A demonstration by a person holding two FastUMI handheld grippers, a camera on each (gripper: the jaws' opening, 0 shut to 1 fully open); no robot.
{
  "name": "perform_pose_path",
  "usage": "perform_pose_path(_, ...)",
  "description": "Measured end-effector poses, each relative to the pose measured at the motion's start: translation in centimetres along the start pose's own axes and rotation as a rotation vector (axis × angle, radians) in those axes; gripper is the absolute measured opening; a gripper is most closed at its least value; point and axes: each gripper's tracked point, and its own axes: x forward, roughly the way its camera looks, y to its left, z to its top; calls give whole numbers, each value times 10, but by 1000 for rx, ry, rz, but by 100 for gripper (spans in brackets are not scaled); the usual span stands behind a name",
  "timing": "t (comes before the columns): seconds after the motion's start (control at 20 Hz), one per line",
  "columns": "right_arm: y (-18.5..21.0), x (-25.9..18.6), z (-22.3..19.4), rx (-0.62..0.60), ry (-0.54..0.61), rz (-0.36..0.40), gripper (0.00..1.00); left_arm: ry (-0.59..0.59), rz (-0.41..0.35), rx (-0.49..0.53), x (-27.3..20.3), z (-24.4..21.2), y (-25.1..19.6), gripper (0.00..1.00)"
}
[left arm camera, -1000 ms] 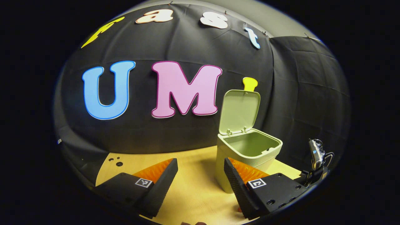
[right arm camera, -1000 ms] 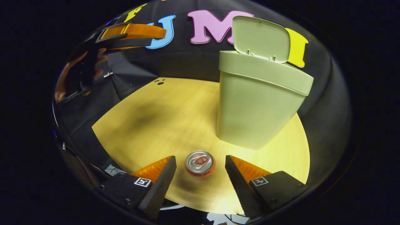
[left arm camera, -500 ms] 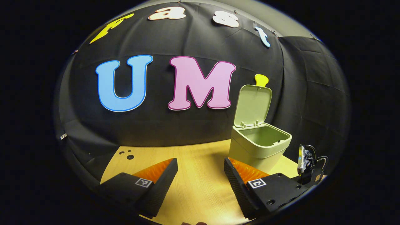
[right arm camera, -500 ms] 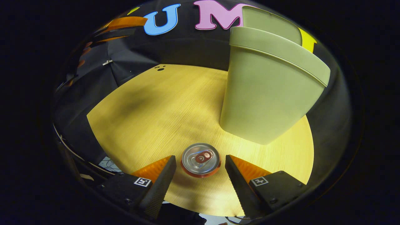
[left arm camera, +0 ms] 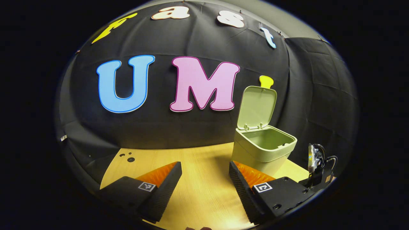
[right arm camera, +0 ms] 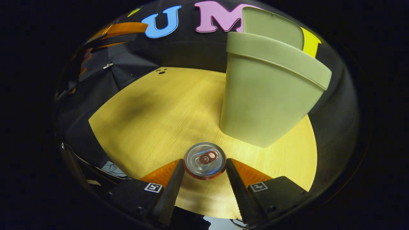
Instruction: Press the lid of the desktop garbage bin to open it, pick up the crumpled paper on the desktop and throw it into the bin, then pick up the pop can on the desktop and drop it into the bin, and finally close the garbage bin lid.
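Just before the open bin [right arm camera: 271, 92], the right hand-held gripper [right arm camera: 205, 167] is clamping the upright pop can [right arm camera: 204, 160] on the worktop [right arm camera: 159, 118]; lifting over the rim likely comes next, while the left hand-held gripper [left arm camera: 204, 179] is hanging apart.

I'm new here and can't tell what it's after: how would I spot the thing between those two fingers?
Find the tall pale green bin on the wooden table. In front of its base stands a pop can, upright, between the right gripper fingers. Its round silver top stands out.
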Motion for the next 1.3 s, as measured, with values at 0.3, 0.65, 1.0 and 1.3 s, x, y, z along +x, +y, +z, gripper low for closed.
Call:
perform_pose_path(0.3, -9, -63, 101, 30, -199, -7, 83, 1, -17, -22, 4, 0, -7, 95)
perform_pose_path(0.65, -23, -136, 219, 110, -465, -18, 82, -15, -29, 9, 6, 6, -11, 95)
perform_pose_path(1.0, -97, -139, 282, 44, -588, -172, 82, -14, -34, 8, 3, 4, -15, 95)
perform_pose_path(1.3, -128, -85, 290, 47, -547, -212, 82, -8, -15, 9, -3, 0, -10, 95)
